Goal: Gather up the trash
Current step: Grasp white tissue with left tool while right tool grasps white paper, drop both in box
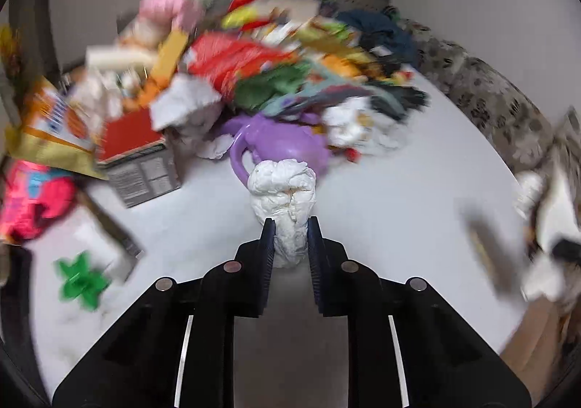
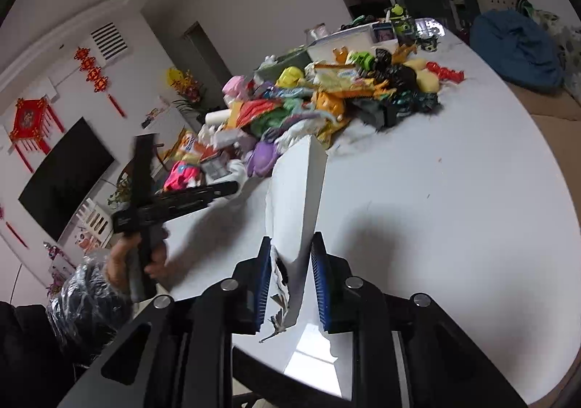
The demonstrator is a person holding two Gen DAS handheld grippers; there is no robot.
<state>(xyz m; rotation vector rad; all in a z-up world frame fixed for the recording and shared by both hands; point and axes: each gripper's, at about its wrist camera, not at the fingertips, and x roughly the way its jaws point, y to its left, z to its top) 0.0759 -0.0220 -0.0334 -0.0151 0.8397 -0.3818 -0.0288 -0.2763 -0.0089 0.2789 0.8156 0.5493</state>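
Left claw [image 1: 289, 226] clamps a crumpled white paper wad [image 1: 283, 190]; right claw [image 2: 292, 241] clamps a torn white sheet [image 2: 296, 190].

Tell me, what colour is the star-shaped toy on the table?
Green. The star-shaped toy shows best in the left wrist view, lower left on the white table.

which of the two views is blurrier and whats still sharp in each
Left wrist view: blurrier, the clutter pile and the table's right edge smear with motion, while the left hand-held gripper and its crumpled white paper stay crisp. Right wrist view: mostly sharp, pile and torn white piece included; only the other gripper at left is slightly smeared; both bend at the fisheye rim.
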